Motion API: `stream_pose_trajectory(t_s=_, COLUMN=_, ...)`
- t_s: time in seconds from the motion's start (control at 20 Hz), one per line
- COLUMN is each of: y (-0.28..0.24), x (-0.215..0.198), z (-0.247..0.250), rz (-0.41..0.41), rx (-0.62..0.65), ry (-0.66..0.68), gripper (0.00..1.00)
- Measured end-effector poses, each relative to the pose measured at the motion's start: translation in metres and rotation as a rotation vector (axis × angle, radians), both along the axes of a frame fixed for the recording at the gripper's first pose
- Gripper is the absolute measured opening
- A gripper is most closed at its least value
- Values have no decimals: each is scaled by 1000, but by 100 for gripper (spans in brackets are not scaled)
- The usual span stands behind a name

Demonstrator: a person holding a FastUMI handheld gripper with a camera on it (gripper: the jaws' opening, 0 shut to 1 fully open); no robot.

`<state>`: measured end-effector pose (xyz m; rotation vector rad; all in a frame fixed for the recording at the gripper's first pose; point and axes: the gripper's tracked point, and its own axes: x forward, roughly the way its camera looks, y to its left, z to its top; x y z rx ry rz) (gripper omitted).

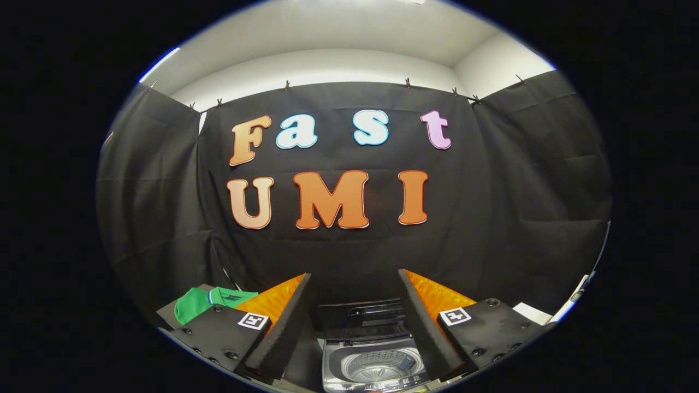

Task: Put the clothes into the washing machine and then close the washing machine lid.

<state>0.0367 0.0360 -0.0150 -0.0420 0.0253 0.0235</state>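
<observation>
A small top-loading washing machine stands below and just ahead, between my two fingers. Its dark lid is raised at the back, and the ribbed metal drum looks bare inside. A folded green garment with a dark collar lies on a flat surface beyond my left finger, off to the side of the machine. My gripper hangs high over the machine, open wide with nothing between its fingers. It touches neither the garment nor the machine.
Black cloth walls close the booth behind and on both sides. Past my right finger lies a white flat object, and a pale edge shows farther right.
</observation>
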Motion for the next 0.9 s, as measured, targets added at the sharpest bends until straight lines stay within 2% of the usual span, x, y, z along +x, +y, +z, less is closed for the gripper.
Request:
stream_pose_trajectory(t_s=0.35, y=22, x=4, z=-11, rz=22, rx=14, ry=31, gripper=98)
stream_pose_trajectory(t_s=0.9, y=144, x=19, z=-68, rz=212, rx=7, ry=170, gripper=98)
